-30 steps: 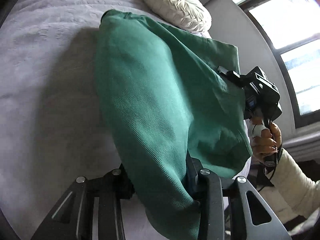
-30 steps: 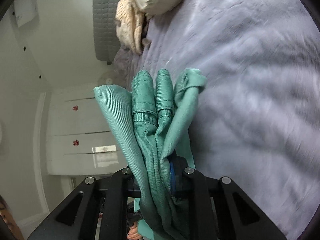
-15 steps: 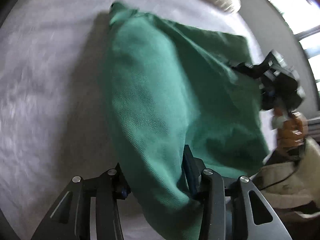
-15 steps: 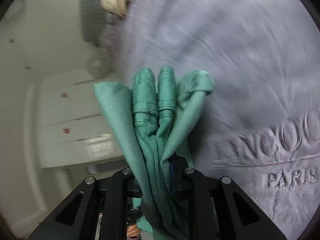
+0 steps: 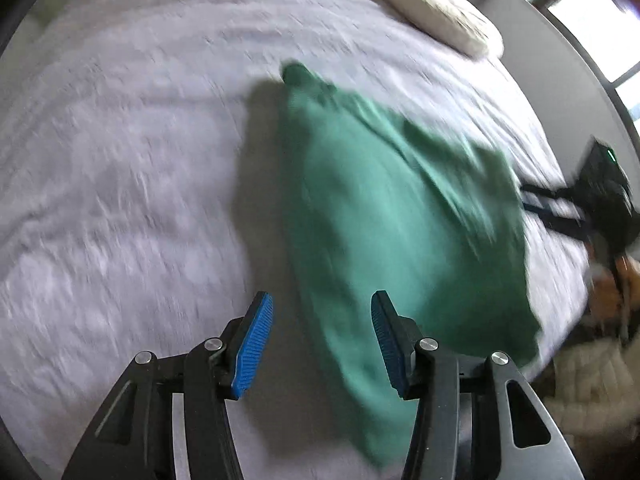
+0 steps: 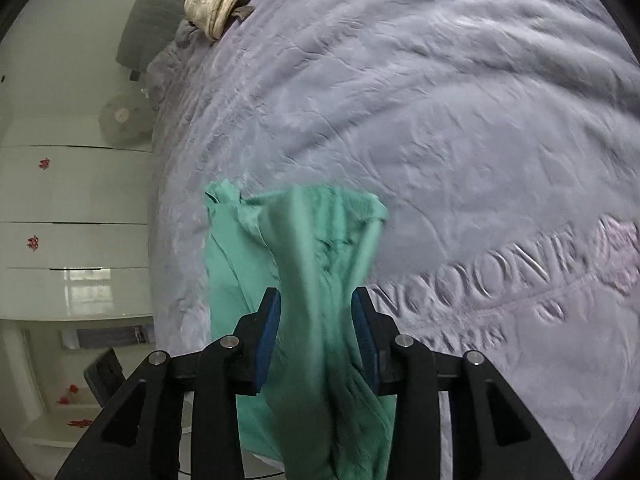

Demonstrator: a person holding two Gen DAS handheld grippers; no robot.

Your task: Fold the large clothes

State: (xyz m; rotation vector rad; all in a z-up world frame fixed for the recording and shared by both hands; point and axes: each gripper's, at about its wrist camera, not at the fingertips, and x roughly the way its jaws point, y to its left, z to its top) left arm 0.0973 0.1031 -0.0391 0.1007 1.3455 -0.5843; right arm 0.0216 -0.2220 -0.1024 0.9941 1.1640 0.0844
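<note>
Green garment blurred; right tongs opening.

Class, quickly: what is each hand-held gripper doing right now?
Left hand-held gripper: opening, pads clear of the green garment.
Right hand-held gripper: opening, garment between the pads but no longer pinched.

Home bedroom, lilac quilted bedspread, cream pillow, white drawers, window
</note>
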